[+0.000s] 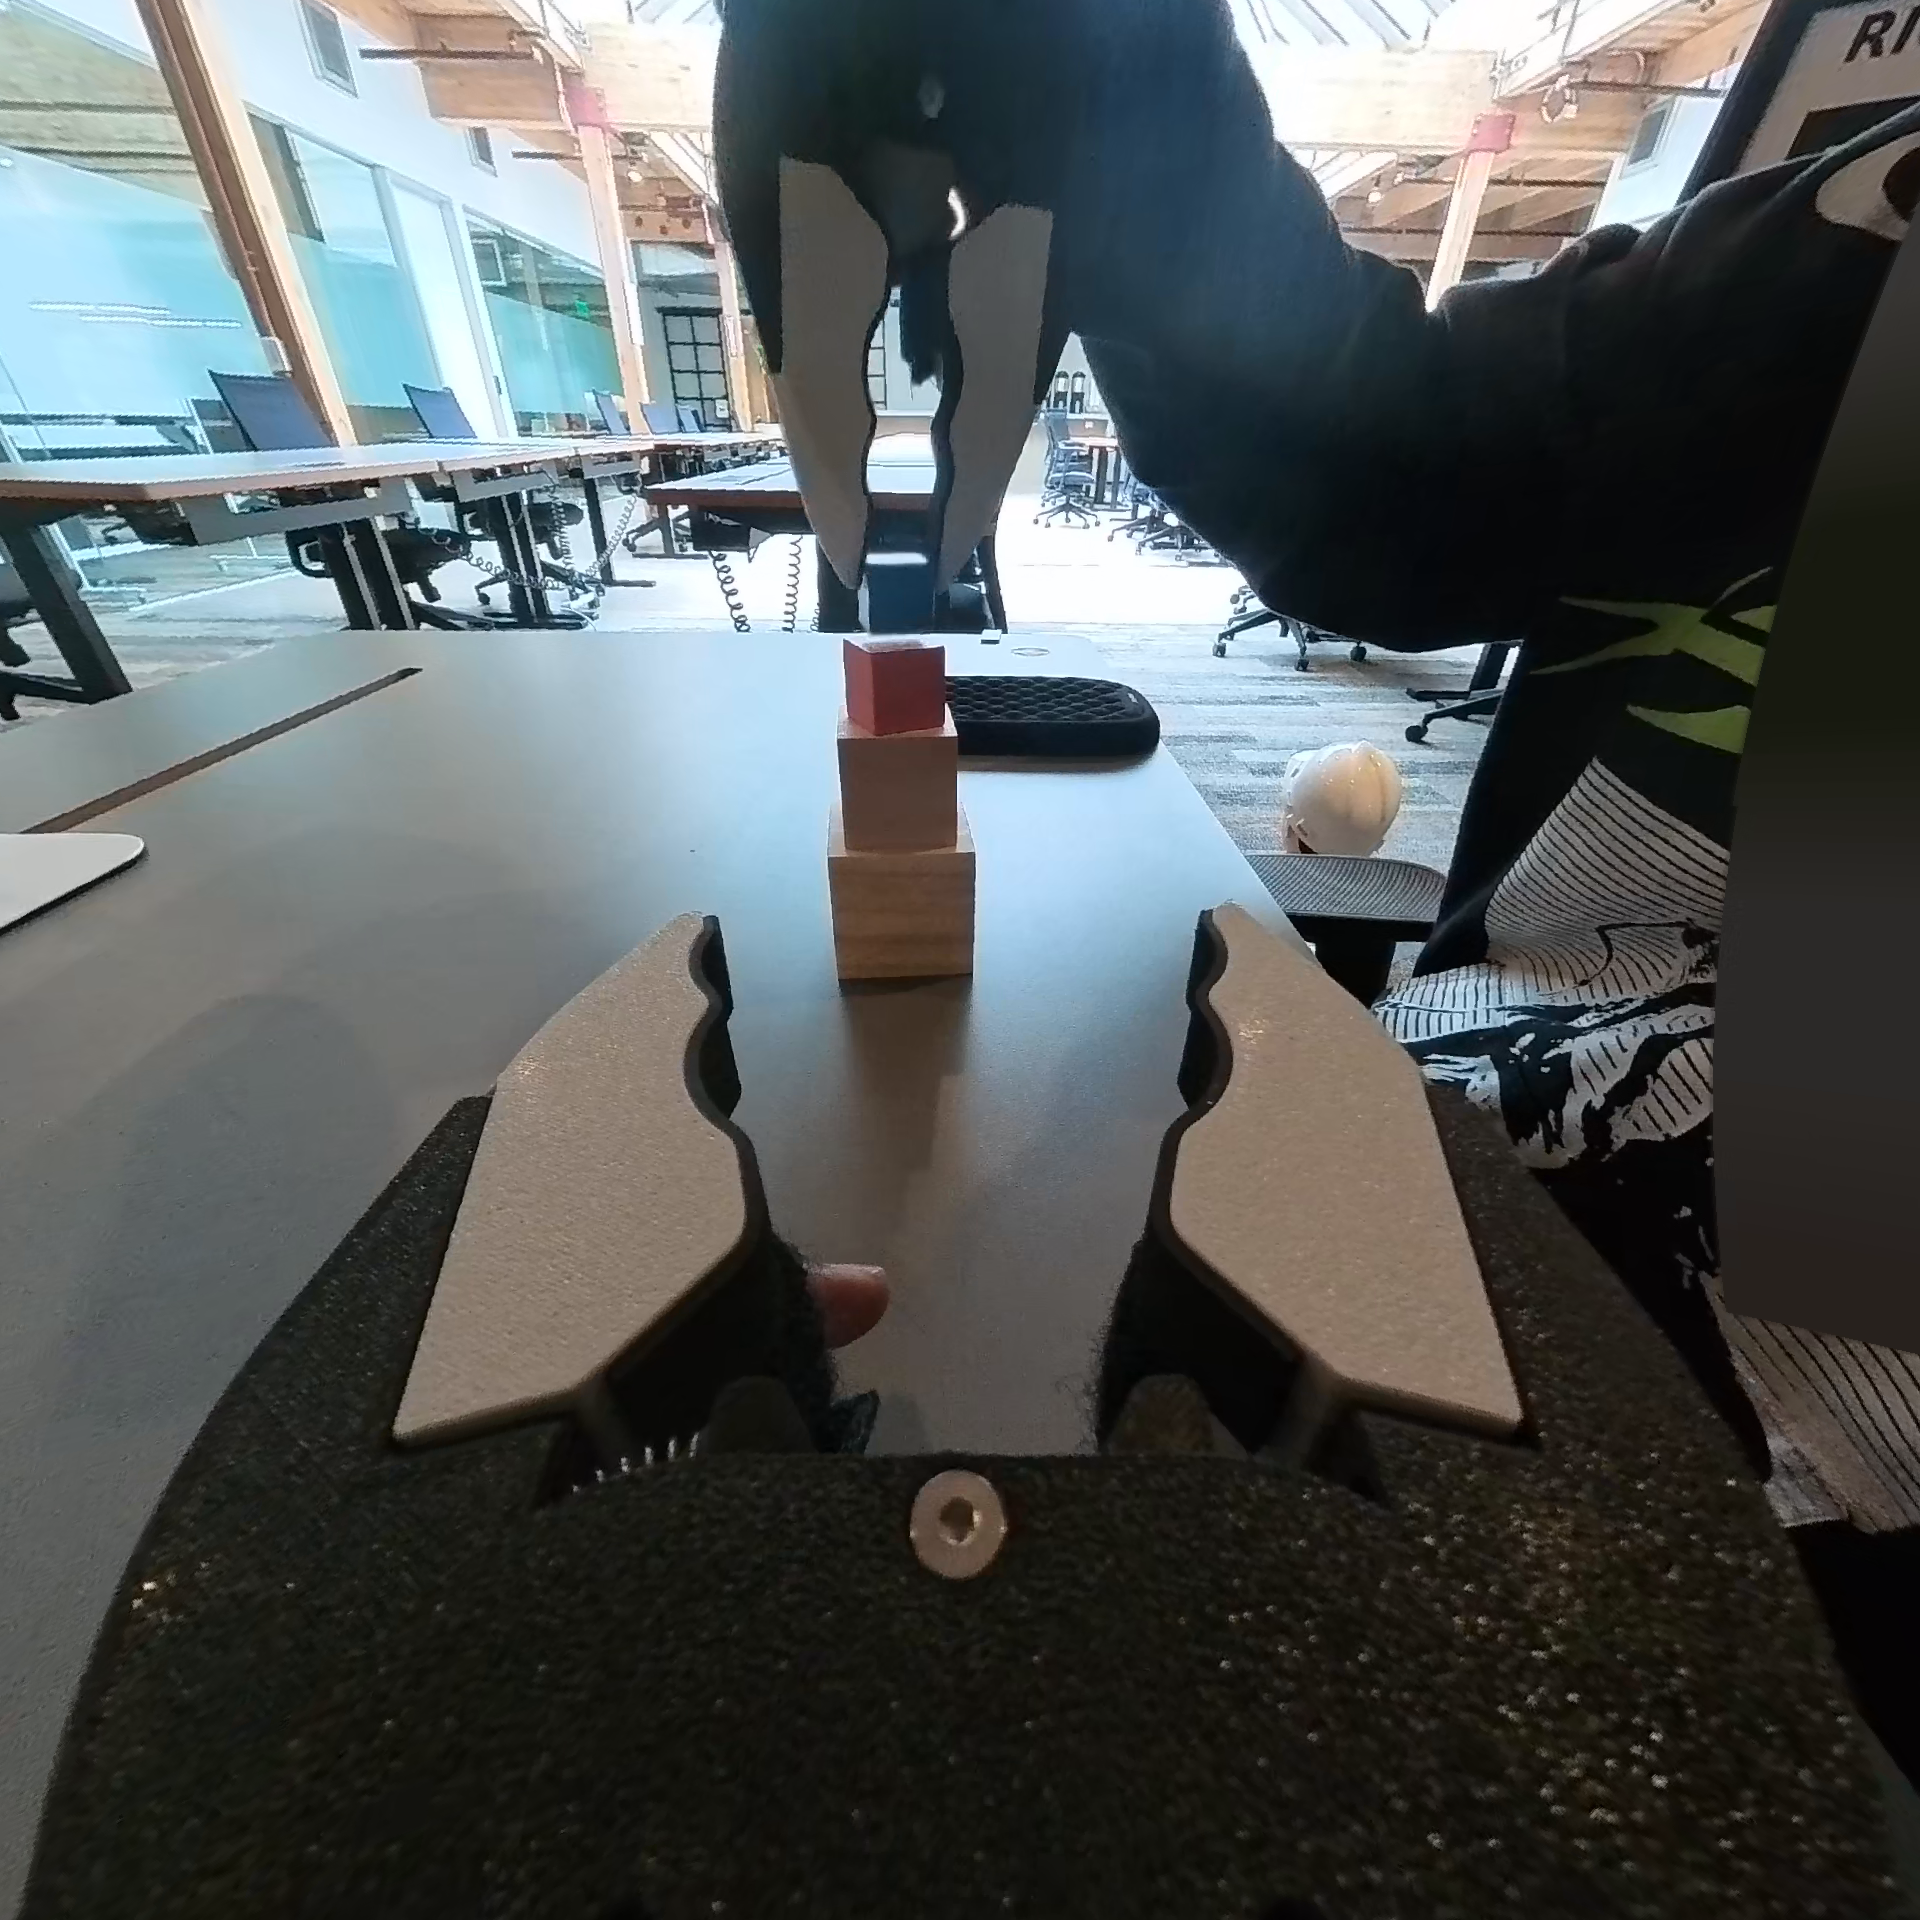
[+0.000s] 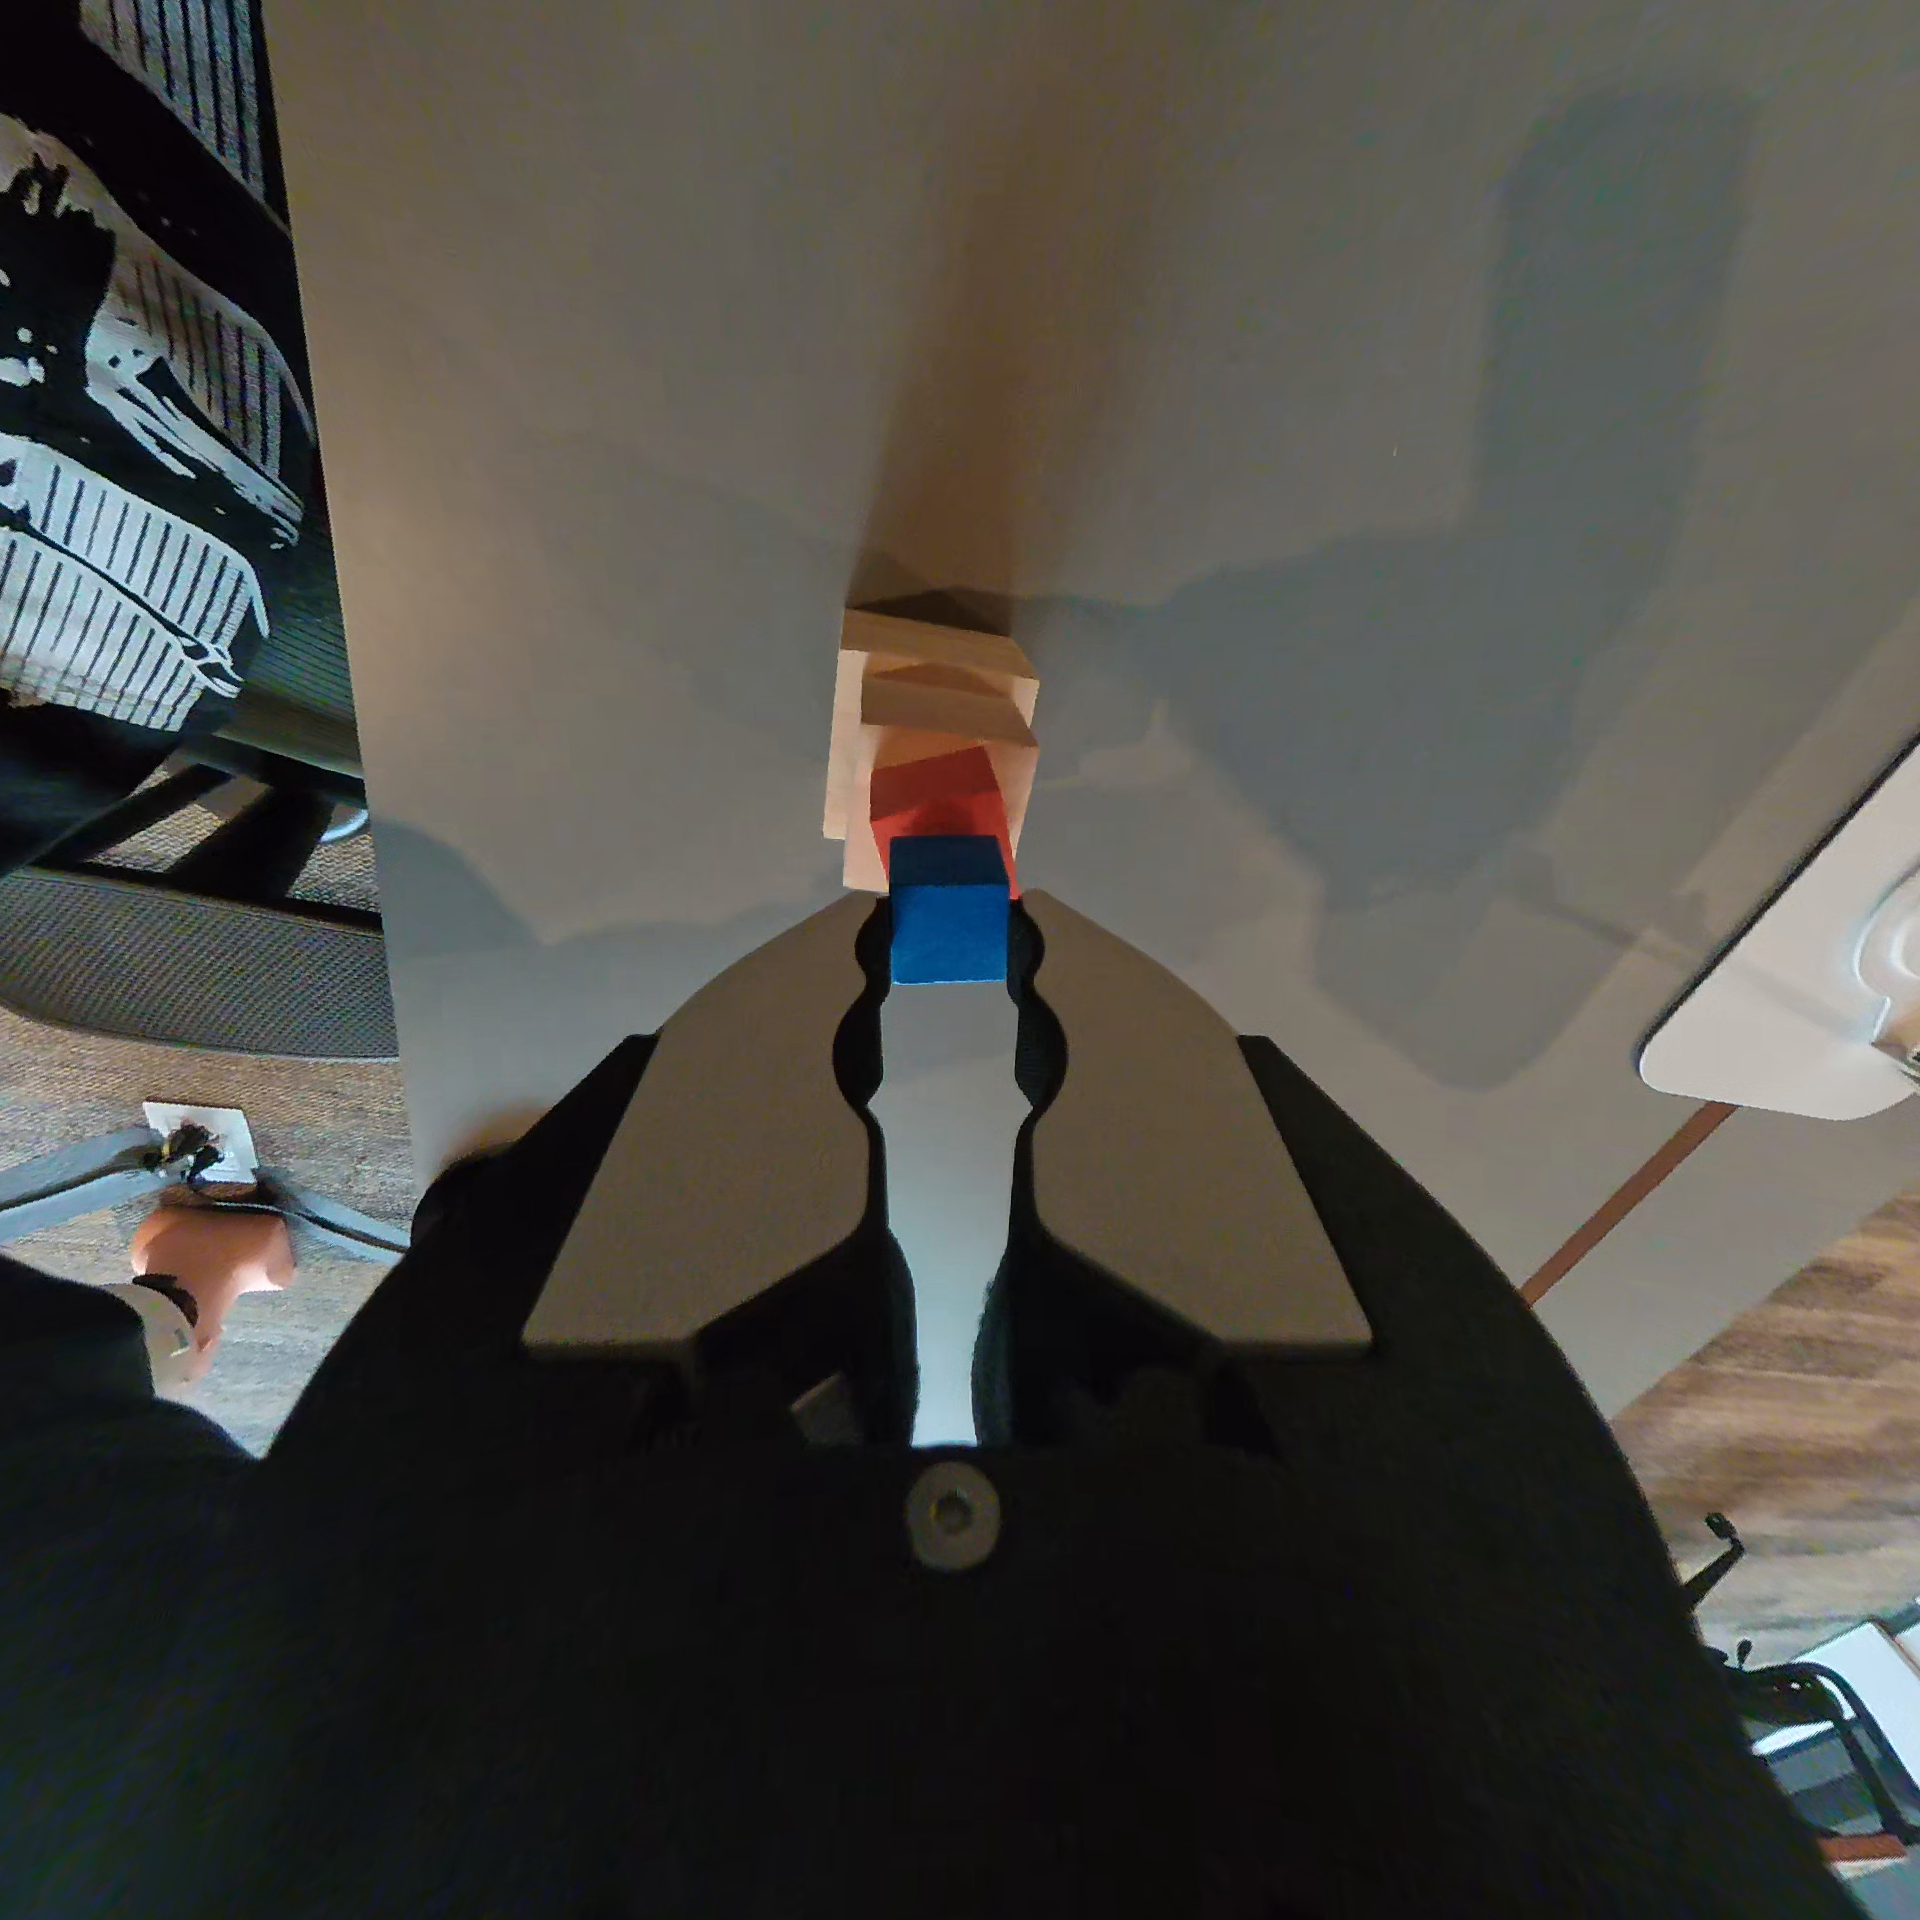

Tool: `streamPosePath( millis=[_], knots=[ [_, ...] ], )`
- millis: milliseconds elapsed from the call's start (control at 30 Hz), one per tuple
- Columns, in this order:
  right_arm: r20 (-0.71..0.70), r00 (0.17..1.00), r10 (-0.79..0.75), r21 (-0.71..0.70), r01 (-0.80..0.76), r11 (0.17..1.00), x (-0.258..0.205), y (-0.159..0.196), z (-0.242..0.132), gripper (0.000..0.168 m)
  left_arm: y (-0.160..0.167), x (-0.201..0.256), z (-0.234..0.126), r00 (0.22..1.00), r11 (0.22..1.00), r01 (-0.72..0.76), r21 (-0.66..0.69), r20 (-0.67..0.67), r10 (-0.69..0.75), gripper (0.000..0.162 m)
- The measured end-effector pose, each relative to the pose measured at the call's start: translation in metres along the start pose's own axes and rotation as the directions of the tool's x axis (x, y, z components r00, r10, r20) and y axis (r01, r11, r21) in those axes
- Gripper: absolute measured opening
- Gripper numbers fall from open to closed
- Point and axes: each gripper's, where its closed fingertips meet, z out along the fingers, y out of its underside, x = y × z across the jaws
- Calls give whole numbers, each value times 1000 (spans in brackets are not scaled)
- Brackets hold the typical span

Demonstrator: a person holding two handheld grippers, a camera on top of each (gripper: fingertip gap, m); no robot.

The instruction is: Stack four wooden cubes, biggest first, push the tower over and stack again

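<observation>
Fingers of the right gripper (image 2: 951,914) pinch the blue cube (image 2: 950,912) — above the red cube (image 1: 896,684).

Open-plan office, unoccupied desks.

Long rows of desks (image 1: 312,478) with coiled cables underneath, mesh task chairs (image 1: 265,410), glass-walled rooms (image 1: 114,301) on the left, exposed timber beams (image 1: 499,73) and skylights overhead, carpet tile floor (image 1: 1247,717). Dark tabletop (image 1: 468,831) in front carries a black wrist rest (image 1: 1049,715).
</observation>
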Motion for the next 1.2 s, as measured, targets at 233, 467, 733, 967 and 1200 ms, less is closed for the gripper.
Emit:
streamPosePath(
  millis=[233, 467, 733, 967, 1200],
  knots=[
    [8, 1000, -1, -5, 1, 1000, 1, 0, 2, 21, 0, 0, 0, 1000, 1000, 1, -1, 1, -1, 84],
    [15, 1000, 0, -16, 0, 1000, 1, 1, 4, 21, 0, 0, 0, 1000, 1000, 3, -1, 0, -3, 84],
    [13, 1000, 15, 2, -15, 1000, 0, 0, 1, 30, 0, 0, 0, 1000, 1000, 2, -1, -1, -2, 83],
    [-49, 997, 51, 41, -49, 998, -2, 9, -10, 48, 0, 0, 0, 1000, 1000, 3, -1, -2, -3, 84],
    [-49, 997, 62, 82, -58, 995, -23, 28, -6, 53, 0, 0, 0, 1000, 1000, -1, -4, -1, 1, 84]
  ],
)
